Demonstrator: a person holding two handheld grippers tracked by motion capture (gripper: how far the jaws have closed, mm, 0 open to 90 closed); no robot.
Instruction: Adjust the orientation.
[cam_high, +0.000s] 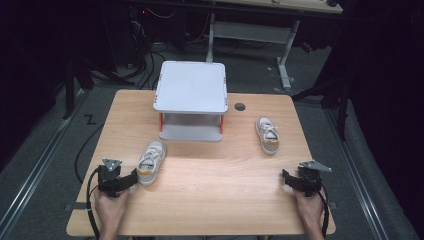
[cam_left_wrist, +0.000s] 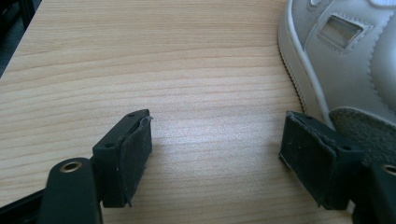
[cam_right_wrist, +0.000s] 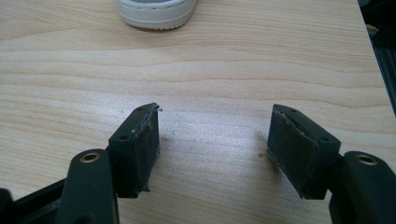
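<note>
Two small white sneakers lie on the wooden table (cam_high: 210, 175). The left sneaker (cam_high: 151, 162) lies at the front left, its tan heel toward the person. My left gripper (cam_high: 131, 180) sits low just beside that heel, held by a hand. In the left gripper view its jaws (cam_left_wrist: 215, 154) stand open over bare wood, and the sneaker (cam_left_wrist: 345, 60) lies next to the right-hand jaw, not between them. The right sneaker (cam_high: 267, 135) lies at the right. My right gripper (cam_high: 286, 178) rests open near the front right edge; its own view shows the jaws (cam_right_wrist: 212, 149) empty and the sneaker's rubber end (cam_right_wrist: 156, 11) farther ahead.
A white two-level shelf (cam_high: 191, 87) with orange posts stands at the table's back middle. A dark round hole (cam_high: 240, 106) sits in the tabletop to its right. Cables trail from both grippers over the front edge. Dark floor and desk legs lie beyond the table.
</note>
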